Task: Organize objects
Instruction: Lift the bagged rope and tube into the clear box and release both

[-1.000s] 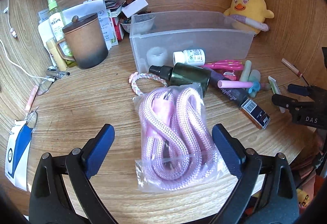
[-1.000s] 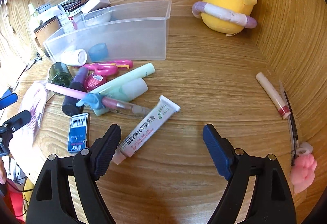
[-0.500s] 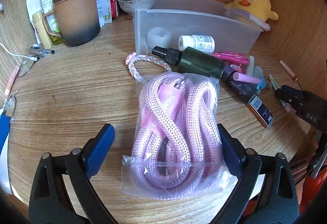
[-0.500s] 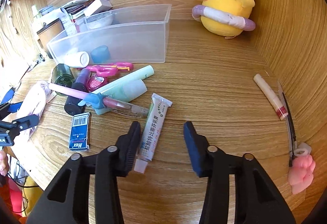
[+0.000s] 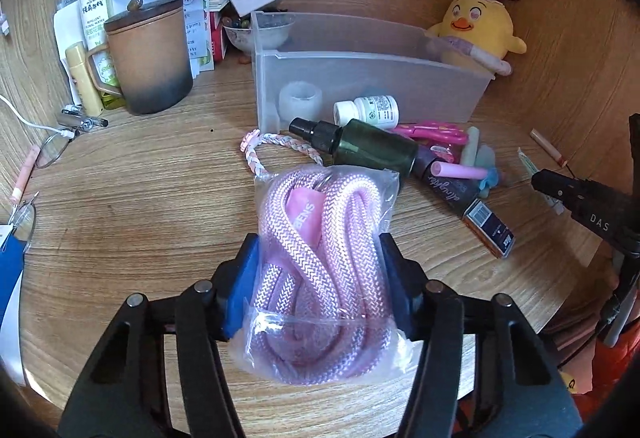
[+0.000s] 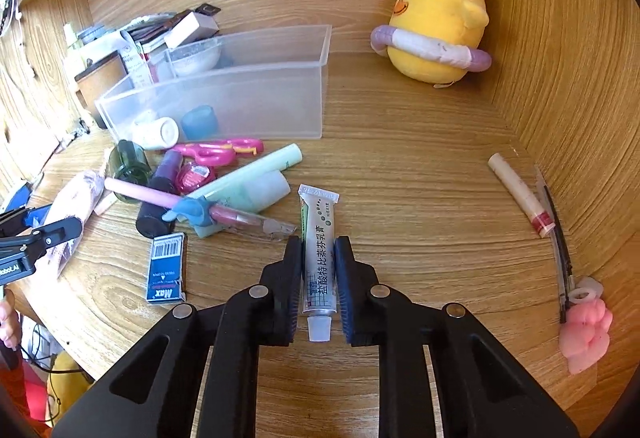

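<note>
A clear bag of pink rope (image 5: 328,198) lies on the wooden desk in the left wrist view. My left gripper (image 5: 318,250) is closing around the bag, and both blue pads touch its sides. In the right wrist view a white ointment tube (image 6: 318,214) lies lengthwise between the pads of my right gripper (image 6: 318,244), which is shut on it, cap end toward the camera. A translucent bin (image 5: 360,78) stands behind the clutter and holds a small white jar and a blue cap.
A green bottle (image 5: 372,148), pink scissors (image 6: 216,152), tubes, pens and a blue box (image 6: 166,270) lie before the bin. A lidded mug (image 5: 148,58) and papers are back left, a yellow plush chick (image 6: 436,18) back right. A lip balm (image 6: 520,194) lies right.
Both grippers were wide open a second ago. The left has closed in onto the rope bag. The right has shut on the ointment tube, which turned from slanted to lengthwise.
</note>
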`<state>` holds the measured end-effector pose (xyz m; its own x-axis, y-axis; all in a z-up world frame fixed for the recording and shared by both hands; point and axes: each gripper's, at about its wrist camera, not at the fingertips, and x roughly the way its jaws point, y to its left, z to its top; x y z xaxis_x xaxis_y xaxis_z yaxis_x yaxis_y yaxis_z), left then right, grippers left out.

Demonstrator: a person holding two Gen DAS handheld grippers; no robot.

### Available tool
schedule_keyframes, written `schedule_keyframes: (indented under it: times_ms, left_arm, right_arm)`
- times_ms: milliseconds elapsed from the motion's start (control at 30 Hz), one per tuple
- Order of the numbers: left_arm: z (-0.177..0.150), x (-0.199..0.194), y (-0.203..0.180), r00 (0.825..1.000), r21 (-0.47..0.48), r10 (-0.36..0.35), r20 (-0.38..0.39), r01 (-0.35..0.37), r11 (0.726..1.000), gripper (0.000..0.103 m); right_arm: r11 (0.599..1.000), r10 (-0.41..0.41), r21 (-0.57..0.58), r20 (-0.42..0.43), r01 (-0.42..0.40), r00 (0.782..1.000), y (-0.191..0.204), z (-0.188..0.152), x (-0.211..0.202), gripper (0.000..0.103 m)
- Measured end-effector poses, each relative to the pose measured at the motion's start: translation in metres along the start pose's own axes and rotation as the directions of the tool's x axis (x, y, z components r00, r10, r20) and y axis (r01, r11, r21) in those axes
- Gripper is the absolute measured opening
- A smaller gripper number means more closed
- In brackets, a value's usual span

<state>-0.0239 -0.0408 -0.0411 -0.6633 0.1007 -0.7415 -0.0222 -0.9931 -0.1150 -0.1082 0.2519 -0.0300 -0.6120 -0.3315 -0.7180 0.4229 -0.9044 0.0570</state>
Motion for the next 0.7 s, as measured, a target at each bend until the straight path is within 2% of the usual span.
schedule_keyframes:
  times_ms: [133,267,333,367,433,467,500,700]
  left_arm:
    - [0.007,-0.011,0.003,0.999,-0.016,-0.015,0.032,0.015,1.0,0.041]
    - [0.014,-0.02,0.003,0.998,-0.009,-0.038,0.056,0.038,0.999,0.017]
    - [0.017,-0.022,0.001,0.998,0.01,-0.038,0.059,0.037,0.999,0.017]
    - [0.018,-0.022,0.0,0.998,0.02,-0.04,0.048,0.039,0.999,0.019]
    - [0.017,-0.019,0.0,0.999,0.026,-0.032,0.021,0.031,0.999,0.042]
    - [0.016,-0.017,0.002,0.999,0.025,-0.029,0.02,0.029,0.999,0.067]
    - [0.014,-0.016,0.003,1.0,0.023,-0.019,0.025,0.019,1.0,0.083]
    - [0.004,0.004,0.01,0.999,0.034,-0.007,-0.038,0.008,0.999,0.085]
  right_arm:
    - [1.0,0.015,0.001,0.041,-0.015,0.999,0.001,0.011,-0.011,0.015]
    - [0.999,0.035,-0.012,0.084,-0.034,0.996,0.008,0.023,-0.02,0.015]
    - [0.999,0.043,-0.025,0.099,-0.041,0.994,0.012,0.028,-0.021,0.015]
    - [0.998,0.048,-0.032,0.103,-0.045,0.994,0.014,0.031,-0.021,0.015]
    - [0.998,0.056,-0.042,0.106,-0.052,0.993,0.017,0.035,-0.02,0.015]
    - [0.997,0.06,-0.047,0.107,-0.056,0.992,0.018,0.037,-0.019,0.015]
    - [0.997,0.063,-0.051,0.107,-0.058,0.992,0.019,0.039,-0.018,0.015]
    - [0.996,0.078,-0.058,0.123,-0.071,0.989,0.02,0.054,-0.014,0.015]
